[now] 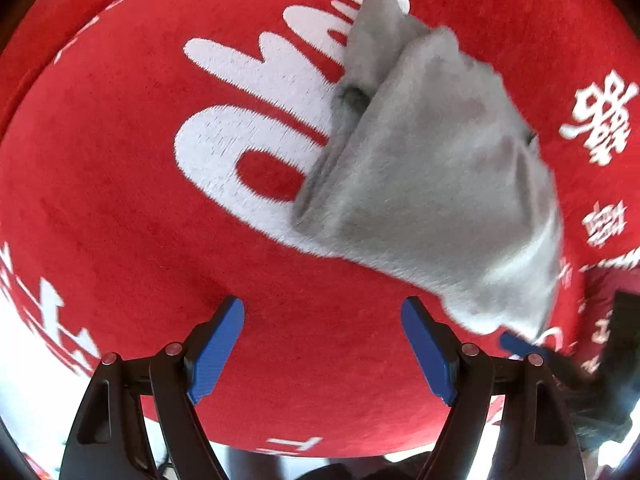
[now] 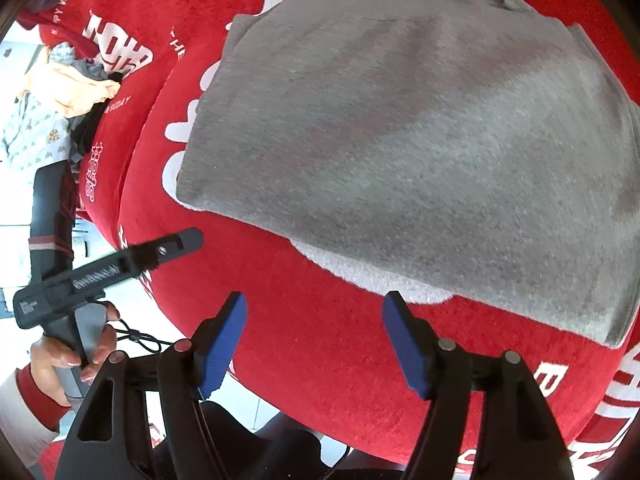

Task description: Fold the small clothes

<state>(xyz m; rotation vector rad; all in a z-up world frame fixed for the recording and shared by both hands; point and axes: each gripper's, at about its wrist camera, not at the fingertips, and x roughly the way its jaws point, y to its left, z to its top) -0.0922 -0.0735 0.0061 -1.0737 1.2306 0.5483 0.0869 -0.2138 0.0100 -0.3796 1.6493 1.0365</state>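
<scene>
The left hand-held gripper [image 1: 322, 350] hangs released over bare red cloth, its blue pads spread with nothing between them. Just beside it, to its right, lies the grey garment [image 2: 408, 152], already folded into a thick, roughly square packet on the bench; in the left wrist view it looks blurred, with layered edges showing along one side. The right hand-held gripper [image 2: 314, 344] is likewise released and empty, poised near the packet's near edge without touching it.

The fold looks close to done. To finish it well, I would say both grippers should take the near edge at matching points, pinch every layer, and lay it over squarely so the hems line up.

The bench wears a plush red cover [image 1: 120, 220] with large white lettering. At the far left of the right wrist view, a heap of other clothes [image 2: 60, 92] waits, and a person's hand [image 2: 72, 356] grips the left tool's handle above pale floor tiles.
</scene>
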